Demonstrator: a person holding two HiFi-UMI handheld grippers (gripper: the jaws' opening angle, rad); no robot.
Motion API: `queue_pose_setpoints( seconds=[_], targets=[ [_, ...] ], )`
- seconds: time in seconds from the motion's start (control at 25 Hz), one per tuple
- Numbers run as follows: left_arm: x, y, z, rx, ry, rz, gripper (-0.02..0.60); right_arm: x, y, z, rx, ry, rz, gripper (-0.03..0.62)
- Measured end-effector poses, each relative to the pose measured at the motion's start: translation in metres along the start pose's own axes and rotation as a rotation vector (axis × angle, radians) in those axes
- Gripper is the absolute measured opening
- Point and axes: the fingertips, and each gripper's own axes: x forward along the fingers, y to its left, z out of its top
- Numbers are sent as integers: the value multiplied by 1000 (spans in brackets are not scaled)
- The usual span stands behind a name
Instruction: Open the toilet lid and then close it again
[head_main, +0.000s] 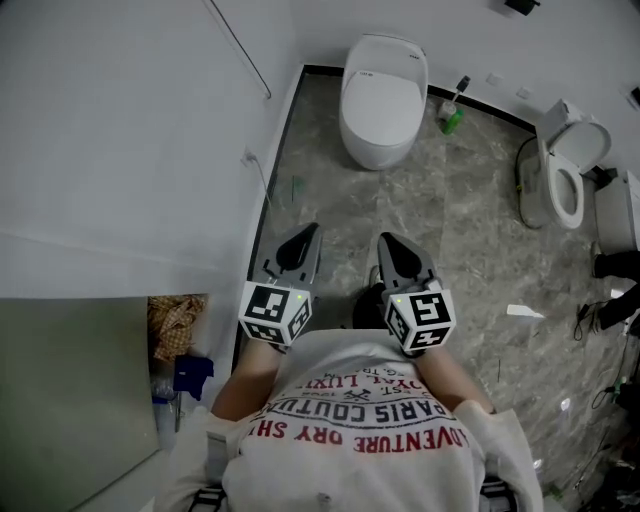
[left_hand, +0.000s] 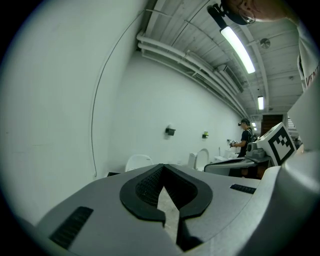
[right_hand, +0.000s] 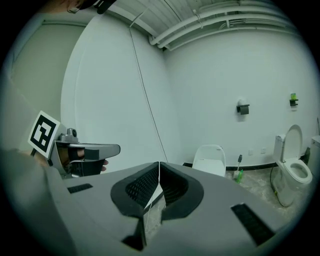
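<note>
A toilet brush with a green base (head_main: 451, 120) stands at the far edge of the grey marbled tile floor (head_main: 440, 230), against the plain white wall (head_main: 120, 130). A second white ceramic toilet with its lid raised (head_main: 556, 180) sits near the floor's right edge. A small white paper scrap (head_main: 524, 311) lies on the floor nearer the camera.

— What sort of place is this?
— A bare washroom set up in an industrial hall. At top centre of the head view, a closed white oval toilet (head_main: 383, 100) stands by the plain white wall (head_main: 130, 130). At upper right is a second white toilet with raised lid (head_main: 567, 175).
— Why a hall?
— Grey marbled floor tiles (head_main: 440, 220), plus exposed white ceiling pipes (left_hand: 190, 62) and a long tube lamp (left_hand: 238, 48) in the upper right of the left gripper view.
</note>
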Motion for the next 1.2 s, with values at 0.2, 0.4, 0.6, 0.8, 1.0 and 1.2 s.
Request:
queue_pose_setpoints(
  seconds=[0.2, 0.4, 0.6, 0.8, 1.0, 1.2],
  targets=[
    [92, -18, 19, -46, -27, -52, 6, 39, -79, 20, -8, 19, 23, 15],
    [182, -38, 33, -44, 18, -40, 6, 65, -168, 39, 7, 44, 31, 15],
    [247, -38, 42, -29, 31, -2, 6, 98, -233, 49, 37, 60, 31, 15],
    [299, -25, 37, -39, 83, -4, 6, 136, -275, 48, 81, 95, 21, 15],
    [353, 8, 29, -43, 132, -39, 6, 184, -300, 47, 95, 138, -11, 15],
    [412, 62, 37, -26, 112, -140, 6, 254, -315, 54, 84, 164, -47, 15]
  ],
)
